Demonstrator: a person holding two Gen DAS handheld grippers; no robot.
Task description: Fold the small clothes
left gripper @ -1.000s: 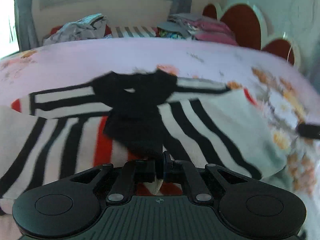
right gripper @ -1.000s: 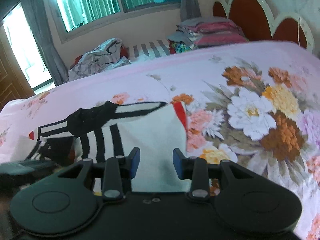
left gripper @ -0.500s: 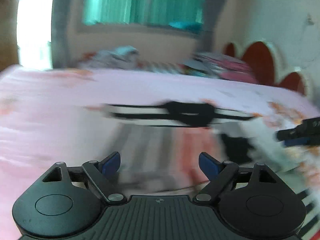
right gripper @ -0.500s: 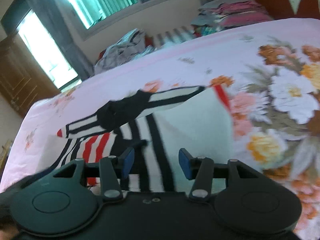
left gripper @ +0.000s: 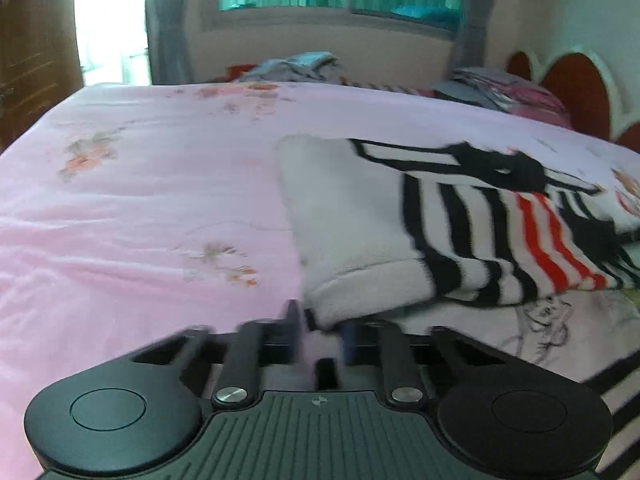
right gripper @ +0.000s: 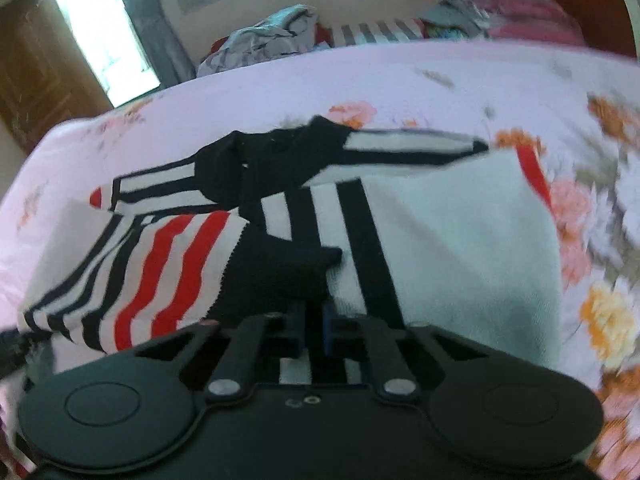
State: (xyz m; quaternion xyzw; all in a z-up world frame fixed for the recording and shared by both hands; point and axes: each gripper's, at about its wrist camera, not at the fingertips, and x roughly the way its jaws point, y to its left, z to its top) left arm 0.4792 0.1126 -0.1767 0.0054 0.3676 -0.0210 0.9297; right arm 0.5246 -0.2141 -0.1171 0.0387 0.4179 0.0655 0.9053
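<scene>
A small striped garment (left gripper: 472, 224), white with black and red stripes and black trim, lies on the pink floral bedspread (left gripper: 160, 200). In the left wrist view my left gripper (left gripper: 320, 330) sits at the garment's near white corner, jaws nearly together around the cloth edge; motion blur hides whether they pinch it. In the right wrist view the garment (right gripper: 360, 232) fills the middle, and my right gripper (right gripper: 314, 330) is shut on its near edge by the black patch (right gripper: 280, 276).
A crumpled grey clothes pile (right gripper: 264, 36) and a stack of folded clothes (left gripper: 504, 88) lie at the far side of the bed. The red and white headboard (left gripper: 572, 88) stands at the right. A wooden door (left gripper: 32, 52) is at the left.
My left gripper let go of the black part, opened, swung left and came down at the white corner, jaws closing. My right gripper moved in and shut on the near edge.
</scene>
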